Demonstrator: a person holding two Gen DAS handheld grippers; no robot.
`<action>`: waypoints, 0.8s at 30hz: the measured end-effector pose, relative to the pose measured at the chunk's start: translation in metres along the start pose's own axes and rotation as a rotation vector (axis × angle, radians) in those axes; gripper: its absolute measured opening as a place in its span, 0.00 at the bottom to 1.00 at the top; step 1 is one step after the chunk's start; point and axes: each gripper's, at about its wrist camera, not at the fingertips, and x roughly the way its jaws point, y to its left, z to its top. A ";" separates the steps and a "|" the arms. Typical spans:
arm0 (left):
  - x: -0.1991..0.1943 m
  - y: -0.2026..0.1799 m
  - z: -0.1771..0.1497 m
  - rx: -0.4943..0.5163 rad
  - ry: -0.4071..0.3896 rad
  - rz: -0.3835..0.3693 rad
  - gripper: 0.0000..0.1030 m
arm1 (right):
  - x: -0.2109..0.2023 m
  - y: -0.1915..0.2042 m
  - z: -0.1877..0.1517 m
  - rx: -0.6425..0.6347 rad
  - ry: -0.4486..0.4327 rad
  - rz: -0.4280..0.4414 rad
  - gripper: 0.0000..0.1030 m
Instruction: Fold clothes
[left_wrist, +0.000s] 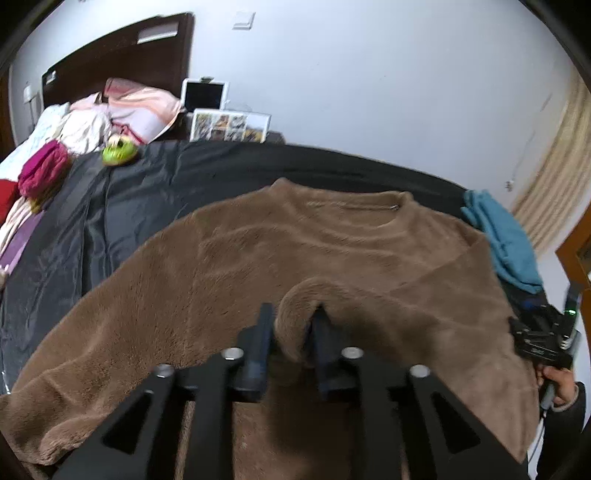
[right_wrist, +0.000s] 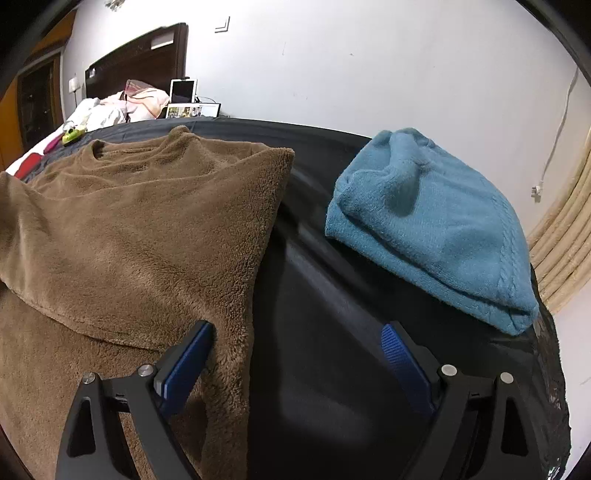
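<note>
A bed fills both views, covered by a dark, slightly shiny black sheet (right_wrist: 332, 362) with long creases. Behind it rises a plain white wall (left_wrist: 369, 81) with a light switch plate near the top. At the far end of the bed stands a dark wooden headboard (left_wrist: 122, 62), and below it lies a heap of pink and white bedding (left_wrist: 122, 114). A white-framed tablet (left_wrist: 204, 94) leans upright beside a box printed with small pictures (left_wrist: 229, 127). Near the heap sit a magenta garment (left_wrist: 42, 171) and a small lime-green object (left_wrist: 118, 151), too blurred to identify. Cream pleated curtains (right_wrist: 565, 236) hang at the right edge.

A brown fleece sweater (left_wrist: 258, 251) lies spread flat on the sheet, neckline toward the wall. Its pile is thick, plush and fuzzy, and one side is folded inward, forming a straight soft edge. To its right, apart from it on the sheet, rests a teal knitted garment (right_wrist: 424, 229), folded into a rounded bundle with a cable-stitch band along one side.

The left gripper (left_wrist: 291, 332) has its dark fingers pressed close, pinching a rolled lump of the brown fleece. The right gripper (right_wrist: 295, 347) has its blue-padded fingers spread wide, one pad touching the sweater's folded edge, the other over bare sheet. In the left wrist view, a hand (left_wrist: 557, 384) grasps the right gripper's handle.
</note>
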 end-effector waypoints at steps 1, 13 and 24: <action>0.003 0.003 -0.002 -0.010 0.002 -0.005 0.56 | -0.001 0.001 0.000 -0.003 -0.001 -0.004 0.90; 0.028 0.020 -0.005 -0.063 0.035 -0.135 0.77 | -0.028 0.013 0.036 0.019 -0.066 0.103 0.91; 0.059 0.008 0.012 -0.057 0.075 -0.266 0.77 | 0.021 0.050 0.105 0.084 -0.026 0.427 0.91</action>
